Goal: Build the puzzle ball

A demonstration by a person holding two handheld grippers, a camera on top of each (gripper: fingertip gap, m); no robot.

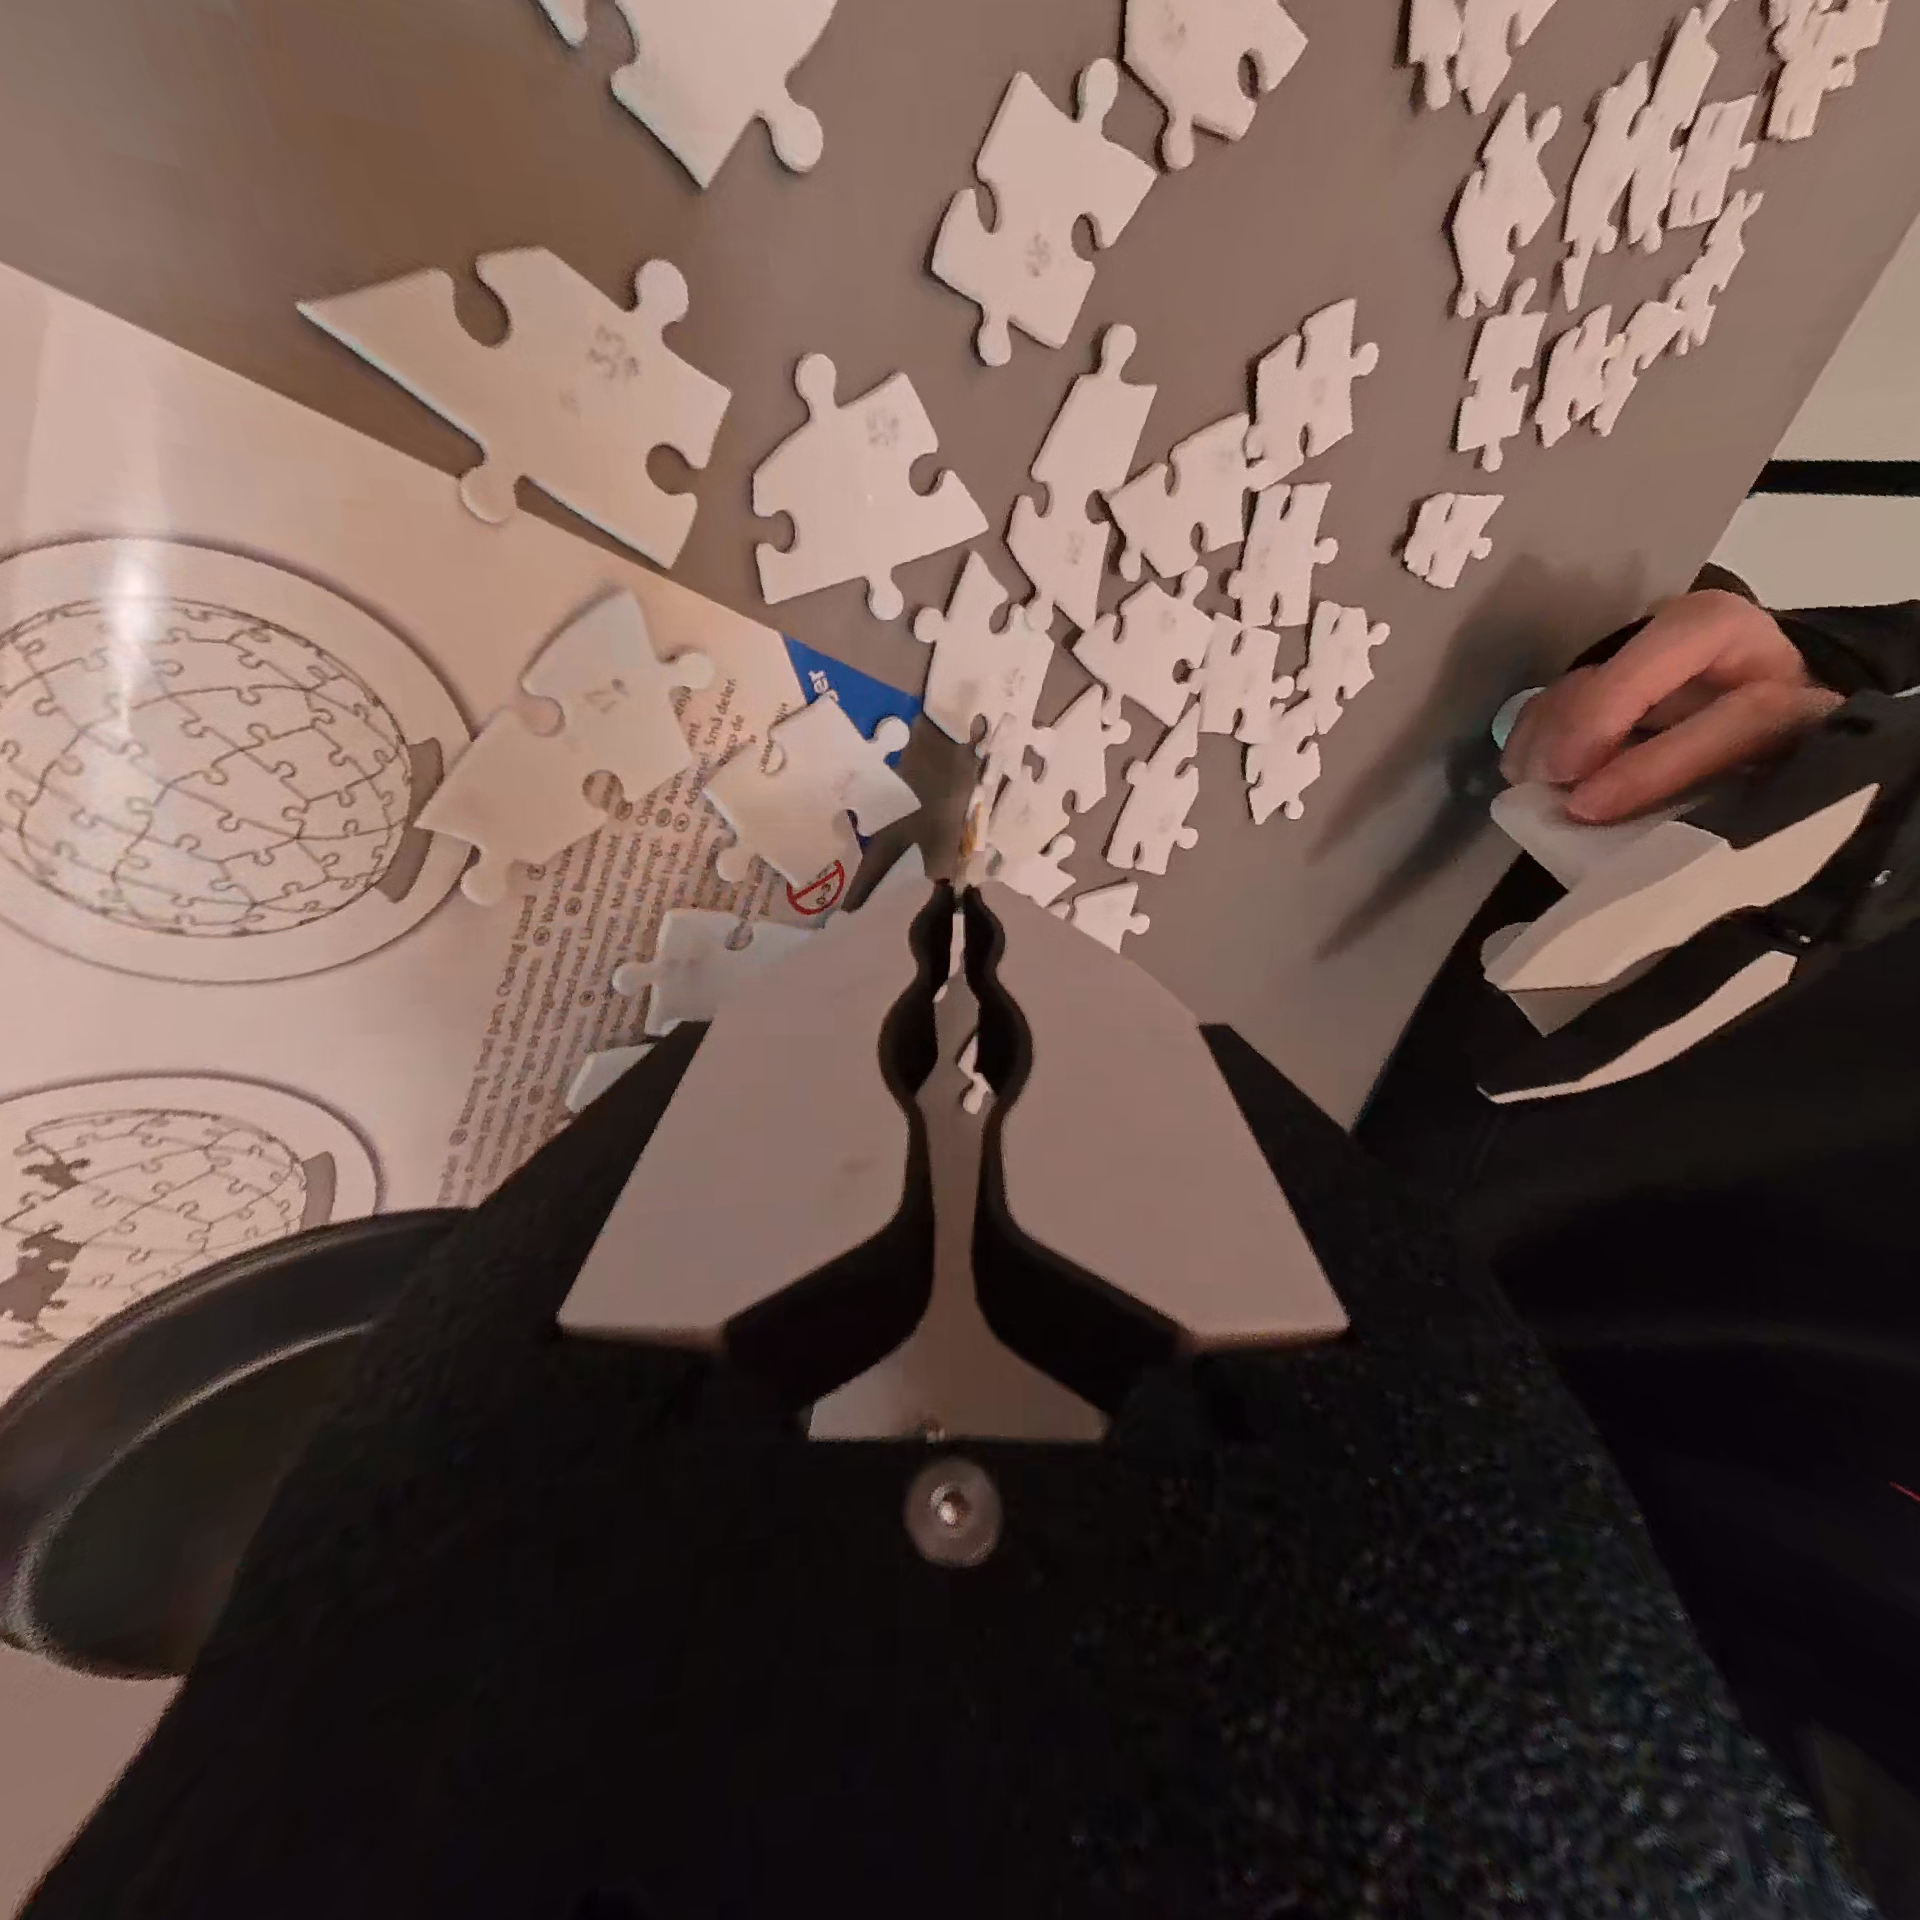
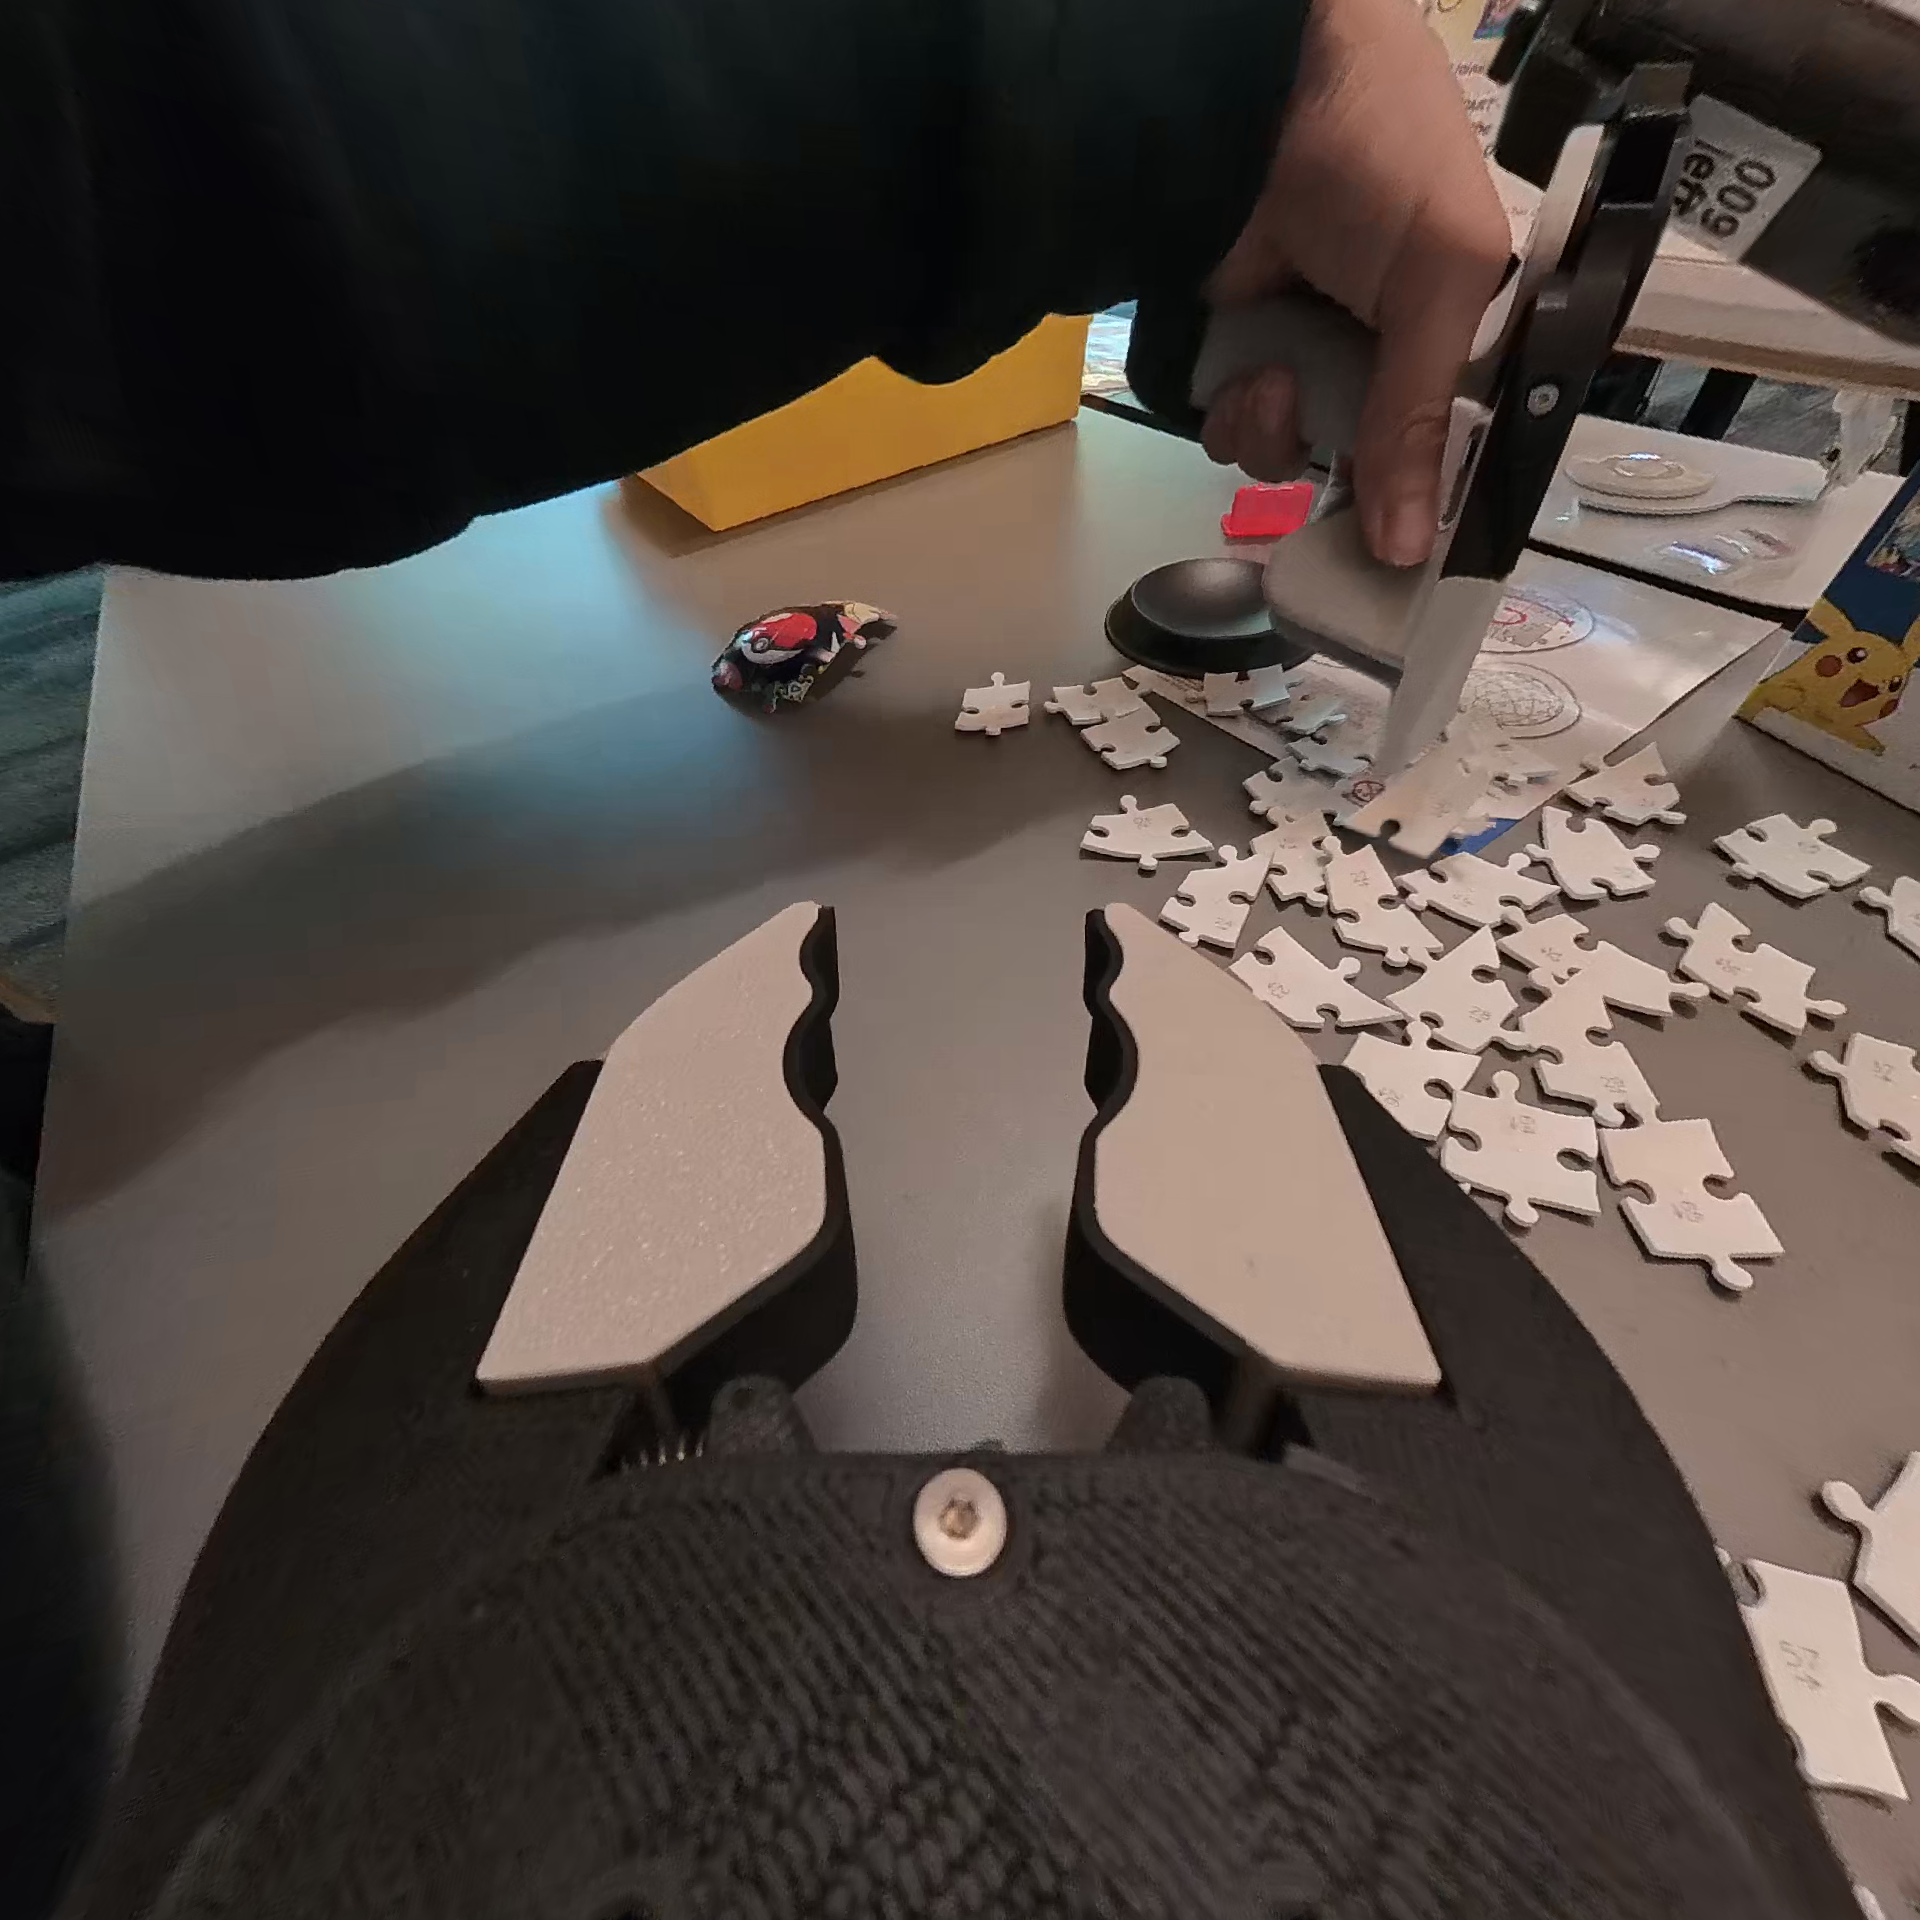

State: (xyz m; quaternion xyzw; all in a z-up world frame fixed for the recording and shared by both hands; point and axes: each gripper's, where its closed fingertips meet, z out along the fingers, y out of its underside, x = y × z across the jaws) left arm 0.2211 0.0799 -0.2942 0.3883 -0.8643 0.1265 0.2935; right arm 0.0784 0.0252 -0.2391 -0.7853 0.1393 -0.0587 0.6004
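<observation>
Pinching one white puzzle piece (image 1: 971,821) edge-on at the very tips of left gripper (image 1: 956,896), jaws closed thin on it, just above instruction sheet (image 1: 208,468) and loose pieces (image 1: 1143,582). Right gripper (image 2: 961,935) spread wide, holding nothing, over bare grey table (image 2: 416,831).

Probable step: carrying held piece to the ball section (image 2: 800,655), coloured and curved, lying alone well left of the pile. Doing it well:
- Keep pinch firm; risk of slip or twist with so shallow a grip.
- Steady the section with right gripper first.
- Line up tab to slot before pressing.
- Avoid sweeping neighbours on the way.

Looks early in task, most pieces unjoined.

Farther out:
- Black dish-shaped stand (image 2: 1195,613), nothing seen in it.
- Yellow tray (image 2: 883,426), inside hidden.
- Printed box (image 2: 1849,675) at right edge, contents cannot tell.
</observation>
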